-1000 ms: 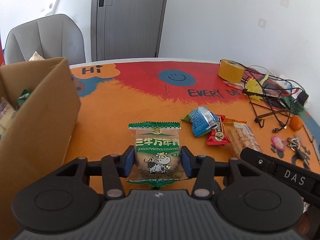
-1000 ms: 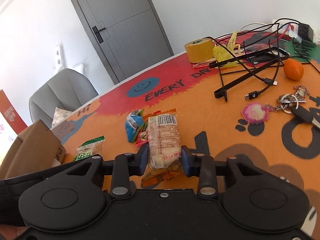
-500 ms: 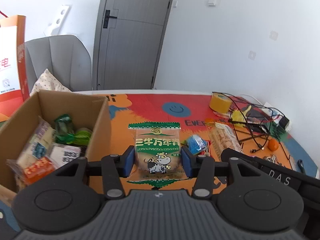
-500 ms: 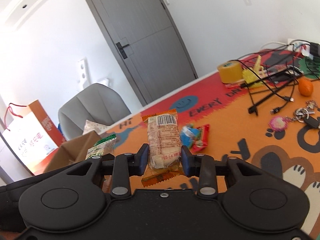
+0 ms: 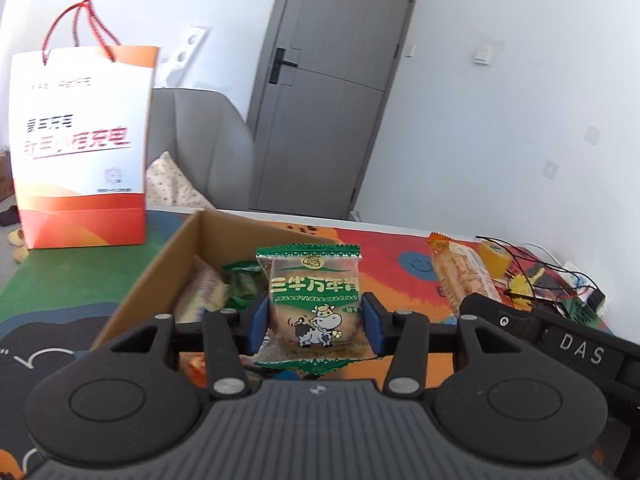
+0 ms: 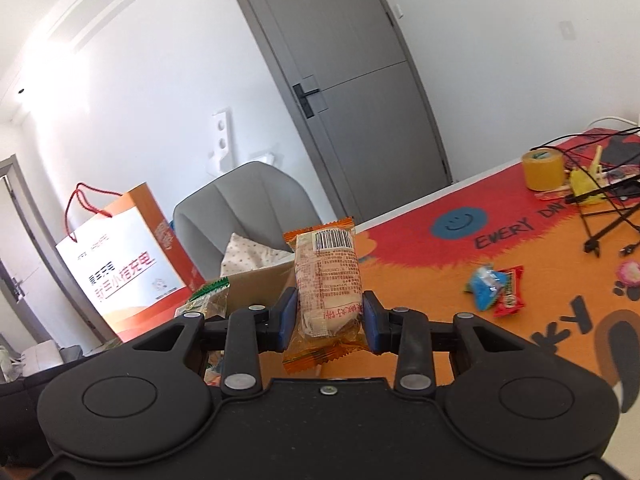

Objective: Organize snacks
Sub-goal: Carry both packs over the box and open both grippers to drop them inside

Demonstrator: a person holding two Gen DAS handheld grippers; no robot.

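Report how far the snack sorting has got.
Done: several packets already lie in the cardboard box. In hand: the left gripper holds the green cow packet, the right gripper the orange packet. Left: a blue snack and red snack on the mat.

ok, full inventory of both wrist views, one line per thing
cow snack packet: 1, green, in left gripper, above box
barcode snack packet: 1, orange, in right gripper
cardboard box: 1, brown, on mat, several snacks inside
loose snacks: 2, blue and red, on mat
table mat: 1, orange-red
tape roll: 1, yellow, far mat edge
cables: black tangle by tape
gift bag: 1, orange-white, beside the box
chair: 1, grey
door: 1, grey
left gripper: shut on cow packet
right gripper: shut on barcode packet
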